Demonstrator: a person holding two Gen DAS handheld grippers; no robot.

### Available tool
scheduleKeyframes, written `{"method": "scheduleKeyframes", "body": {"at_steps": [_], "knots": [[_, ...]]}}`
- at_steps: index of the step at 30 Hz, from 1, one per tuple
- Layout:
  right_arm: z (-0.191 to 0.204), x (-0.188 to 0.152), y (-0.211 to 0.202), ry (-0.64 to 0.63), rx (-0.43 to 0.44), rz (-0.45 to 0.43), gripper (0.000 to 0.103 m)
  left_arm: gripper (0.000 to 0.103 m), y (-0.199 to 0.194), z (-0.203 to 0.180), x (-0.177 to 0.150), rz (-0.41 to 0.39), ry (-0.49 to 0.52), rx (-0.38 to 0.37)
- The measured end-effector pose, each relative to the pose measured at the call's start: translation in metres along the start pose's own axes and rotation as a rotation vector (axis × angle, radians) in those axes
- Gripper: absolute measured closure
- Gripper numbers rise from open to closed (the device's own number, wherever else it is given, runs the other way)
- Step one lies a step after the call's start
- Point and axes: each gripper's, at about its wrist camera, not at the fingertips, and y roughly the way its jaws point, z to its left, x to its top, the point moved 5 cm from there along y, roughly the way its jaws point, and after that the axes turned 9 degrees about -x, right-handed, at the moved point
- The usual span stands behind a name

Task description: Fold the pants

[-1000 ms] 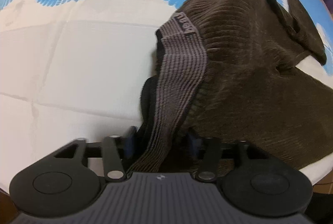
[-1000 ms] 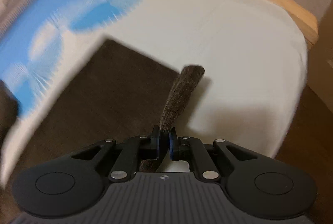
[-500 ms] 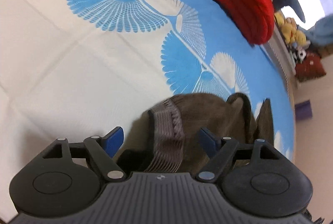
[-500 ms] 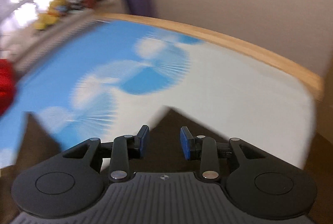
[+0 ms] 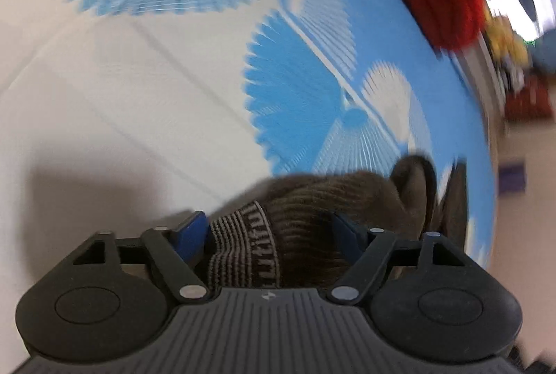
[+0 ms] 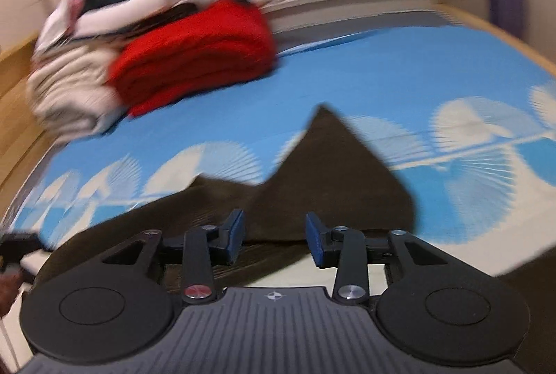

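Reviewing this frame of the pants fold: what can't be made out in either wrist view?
- Left wrist view: whether the left gripper pinches the pants waistband; its body hides the cloth's lower end.
- Waistband lettering: too blurred to read.
- Right wrist view: the right gripper is open and empty, but the pants run under its body, so the fold's near edge is hidden.
- Clothes pile: motion-blurred.
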Motion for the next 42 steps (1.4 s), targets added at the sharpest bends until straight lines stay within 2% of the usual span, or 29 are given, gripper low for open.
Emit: {"method": "scheduleKeyframes", "body": {"at_steps": [1,2,3,4,5,7,9,11,12,14,16,19,22,24,25,27,29,31,32,33,36,37,38,39,41,42], "knots": [[0.011,-0.001,0.002,-0.021,0.025,0.015,0.062,0.059,0.0,-0.009,-0.004,0.024,0.066,0.013],[0.021,-0.003,0.005,-0.038,0.05,0.028,0.061,0.07,-0.003,-0.018,-0.007,0.024,0.127,0.043],[0.03,-0.001,0.014,-0.05,0.074,0.043,0.061,0.073,-0.012,-0.033,-0.012,-0.007,0.224,0.105],[0.039,0.001,0.02,-0.053,0.1,0.057,0.061,0.075,-0.022,-0.053,-0.02,-0.049,0.337,0.145],[0.047,0.002,0.026,-0.046,0.128,0.069,0.061,0.076,-0.031,-0.071,-0.031,-0.072,0.431,0.15],[0.067,0.003,0.033,-0.021,0.183,0.089,0.061,0.076,-0.045,-0.11,-0.068,-0.119,0.698,0.159],[0.086,0.003,0.034,0.0,0.235,0.101,0.061,0.074,-0.045,-0.126,-0.109,-0.094,0.883,0.049],[0.106,0.003,0.04,0.018,0.293,0.115,0.059,0.066,-0.035,-0.125,-0.141,-0.03,1.025,0.036],[0.115,0.001,0.045,0.029,0.323,0.132,0.057,0.061,-0.029,-0.12,-0.151,0.005,1.051,0.036],[0.135,-0.006,0.055,0.033,0.36,0.176,0.053,0.054,-0.027,-0.112,-0.153,0.038,1.035,0.022],[0.153,-0.017,0.065,0.013,0.373,0.218,0.052,0.052,-0.036,-0.105,-0.138,0.033,0.952,-0.036],[0.175,-0.036,0.085,-0.039,0.342,0.264,0.052,0.051,-0.042,-0.091,-0.106,0.058,0.77,-0.109],[0.186,-0.063,0.107,-0.121,0.266,0.313,0.053,0.051,-0.056,-0.084,-0.076,0.006,0.693,-0.118],[0.189,-0.081,0.122,-0.198,0.18,0.351,0.065,0.046,-0.067,-0.07,-0.049,-0.069,0.592,-0.108],[0.189,-0.088,0.127,-0.217,0.139,0.359,0.079,0.043,-0.068,-0.059,-0.036,-0.102,0.518,-0.1],[0.19,-0.092,0.129,-0.212,0.125,0.355,0.082,0.041,-0.066,-0.033,-0.013,-0.142,0.342,-0.072],[0.193,-0.093,0.126,-0.237,0.112,0.349,0.083,0.041,-0.049,-0.008,0.002,-0.103,0.189,-0.074],[0.193,-0.096,0.124,-0.251,0.112,0.342,0.083,0.041,-0.034,0.007,0.004,-0.065,0.108,-0.059],[0.192,-0.096,0.122,-0.253,0.117,0.342,0.083,0.037,-0.024,0.009,0.004,-0.042,0.086,-0.066],[0.192,-0.095,0.121,-0.253,0.122,0.344,0.083,0.032,-0.016,0.01,0.003,-0.028,0.08,-0.072],[0.186,-0.092,0.122,-0.222,0.143,0.357,0.083,0.031,0.007,0.001,0.003,0.0,0.104,-0.068],[0.185,-0.091,0.122,-0.214,0.147,0.361,0.083,0.04,0.014,-0.005,0.002,0.009,0.131,-0.051],[0.188,-0.091,0.125,-0.211,0.148,0.363,0.083,0.056,0.014,-0.012,0.002,0.009,0.185,0.0],[0.188,-0.091,0.125,-0.204,0.147,0.366,0.083,0.068,0.016,-0.018,0.001,0.005,0.224,0.032],[0.185,-0.085,0.12,-0.156,0.143,0.377,0.082,0.078,-0.002,-0.046,0.006,-0.026,0.354,0.065],[0.182,-0.08,0.116,-0.126,0.147,0.378,0.08,0.079,-0.018,-0.06,0.007,-0.085,0.422,0.082]]}}
